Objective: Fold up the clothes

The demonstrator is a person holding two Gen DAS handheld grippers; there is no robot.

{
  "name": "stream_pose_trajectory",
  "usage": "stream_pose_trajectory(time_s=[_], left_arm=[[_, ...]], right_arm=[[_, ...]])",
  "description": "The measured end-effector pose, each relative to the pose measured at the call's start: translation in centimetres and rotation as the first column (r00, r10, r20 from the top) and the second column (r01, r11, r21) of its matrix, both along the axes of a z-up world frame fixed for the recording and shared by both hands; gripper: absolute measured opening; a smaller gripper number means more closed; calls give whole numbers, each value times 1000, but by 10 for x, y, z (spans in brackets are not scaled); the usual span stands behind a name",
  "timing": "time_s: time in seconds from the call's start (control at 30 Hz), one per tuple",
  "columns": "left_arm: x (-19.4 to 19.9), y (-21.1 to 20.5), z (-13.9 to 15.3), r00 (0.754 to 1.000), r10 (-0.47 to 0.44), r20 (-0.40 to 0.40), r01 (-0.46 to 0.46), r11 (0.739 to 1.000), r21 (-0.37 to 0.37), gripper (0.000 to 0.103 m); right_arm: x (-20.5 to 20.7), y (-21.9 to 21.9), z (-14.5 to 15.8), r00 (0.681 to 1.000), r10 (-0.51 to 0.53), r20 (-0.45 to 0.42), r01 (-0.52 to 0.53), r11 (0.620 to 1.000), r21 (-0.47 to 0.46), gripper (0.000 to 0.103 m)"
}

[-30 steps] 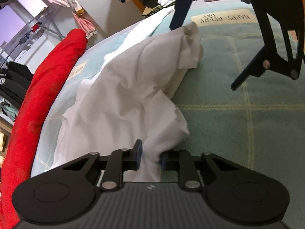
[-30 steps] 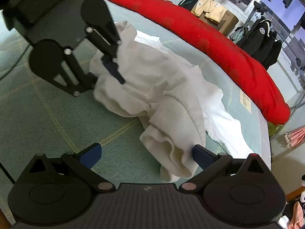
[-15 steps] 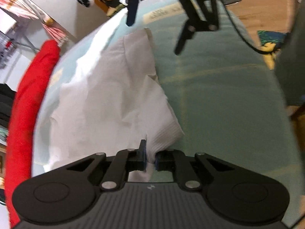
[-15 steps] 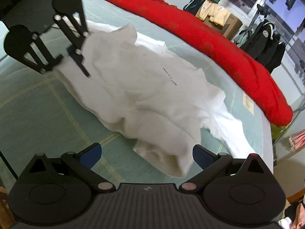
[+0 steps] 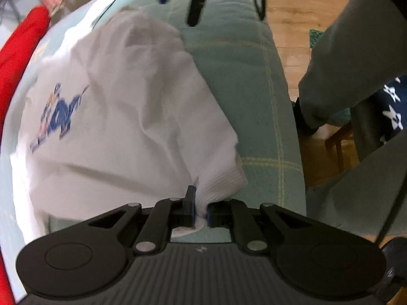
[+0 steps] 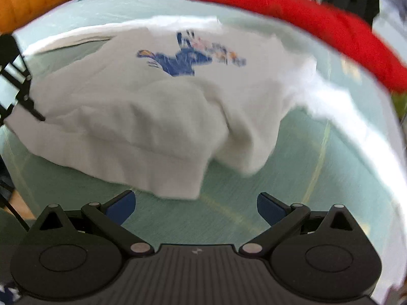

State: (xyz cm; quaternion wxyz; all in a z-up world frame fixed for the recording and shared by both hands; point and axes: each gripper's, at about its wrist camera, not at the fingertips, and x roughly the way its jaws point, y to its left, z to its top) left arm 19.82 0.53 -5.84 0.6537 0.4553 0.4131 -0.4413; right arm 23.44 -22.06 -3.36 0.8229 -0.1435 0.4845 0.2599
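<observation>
Green checked bed carries your white sweatshirt, blue print up, spread between the red blanket along the far side and the bare near edge by the wooden floor. Your left hand-held gripper pinches its ribbed hem; your right hand-held gripper hangs wide apart, empty, over bare bedcover

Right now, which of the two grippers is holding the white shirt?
The left gripper: its jaws pinch the ribbed edge of the white shirt. The right gripper stands open, with only green bedcover between its fingers.
</observation>
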Motion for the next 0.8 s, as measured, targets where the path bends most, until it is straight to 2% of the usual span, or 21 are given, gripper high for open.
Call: stream_pose_trajectory(time_s=[0.13,0.37,0.47,0.63,0.8], left_arm=[[6,1,-6,999,29,-22,-29,1000,-9,6],[0,13,-3,999,37,-18,-37,999,4,6],[-4,25,-1,999,50,-15,-49,998,25,6],[-3,37,1,998,68,-13,-67,996,57,6],[-3,37,-7,997,71,-19,-70,996,63,6]], right_arm=[[10,-9,-28,984,-102,-147,107,994,25,103],[4,-9,-39,980,-156,-120,161,986,37,103],[12,-2,-32,976,-143,-164,146,989,4,103],[28,-11,-21,964,-116,-240,170,962,216,103],[48,-23,-27,955,-103,-278,213,892,399,103]])
